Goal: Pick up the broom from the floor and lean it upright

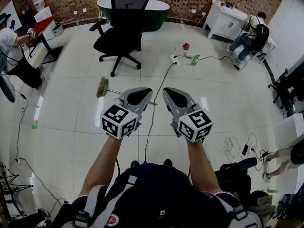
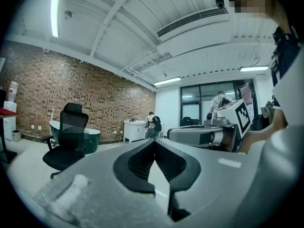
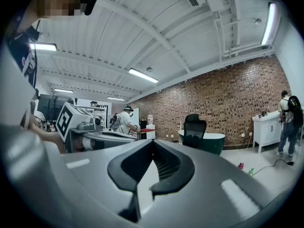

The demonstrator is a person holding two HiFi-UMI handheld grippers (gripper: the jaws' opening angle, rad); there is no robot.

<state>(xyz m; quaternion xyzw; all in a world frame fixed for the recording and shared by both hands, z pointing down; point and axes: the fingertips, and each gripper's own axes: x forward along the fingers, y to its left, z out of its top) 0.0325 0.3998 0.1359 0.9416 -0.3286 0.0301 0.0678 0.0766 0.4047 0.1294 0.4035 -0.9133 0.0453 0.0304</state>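
Observation:
The broom (image 1: 101,87) lies flat on the white tile floor, its straw head to the left and its thin handle running right, passing under my left gripper. In the head view my left gripper (image 1: 142,95) hangs above the handle, held about level, jaws shut and empty. Beside it, my right gripper (image 1: 172,95) is also level, shut with nothing in it. The left gripper view shows the left gripper (image 2: 154,142) with its tips meeting, looking out across the room; the right gripper (image 3: 153,142) is the same in its own view. The broom appears in neither gripper view.
A black office chair (image 1: 121,27) stands beyond the broom, with a dark green tub (image 1: 154,11) behind it by the brick wall. A power strip (image 1: 174,58), a green bottle (image 1: 195,60) and a black cable (image 1: 156,99) lie on the floor. People work at both sides.

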